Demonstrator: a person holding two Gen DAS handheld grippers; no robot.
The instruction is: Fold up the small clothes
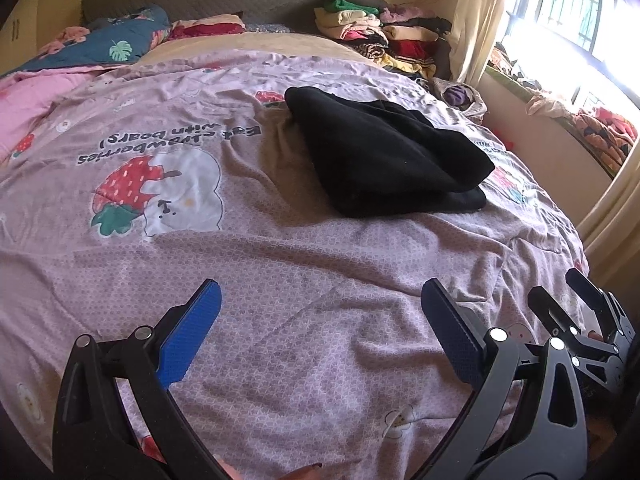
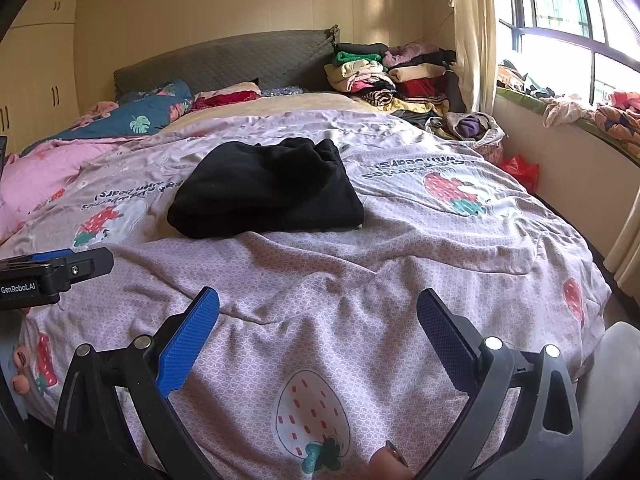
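A black garment [image 1: 384, 152] lies folded in a thick bundle on the pink strawberry-print bedcover [image 1: 280, 272]; it also shows in the right wrist view [image 2: 268, 192]. My left gripper [image 1: 320, 292] is open and empty, low over the cover, well short of the garment. My right gripper [image 2: 318, 300] is open and empty too, near the foot of the bed. The right gripper shows at the lower right of the left wrist view [image 1: 576, 296]. Part of the left gripper's body [image 2: 56, 272] shows at the left of the right wrist view.
A pile of folded clothes [image 2: 384, 76] sits at the head of the bed on the right. A blue leaf-print quilt [image 2: 152, 120] and pink bedding [image 2: 48, 172] lie at the left. A windowsill with clothes [image 2: 580, 108] and a red bag [image 2: 520, 170] are on the right.
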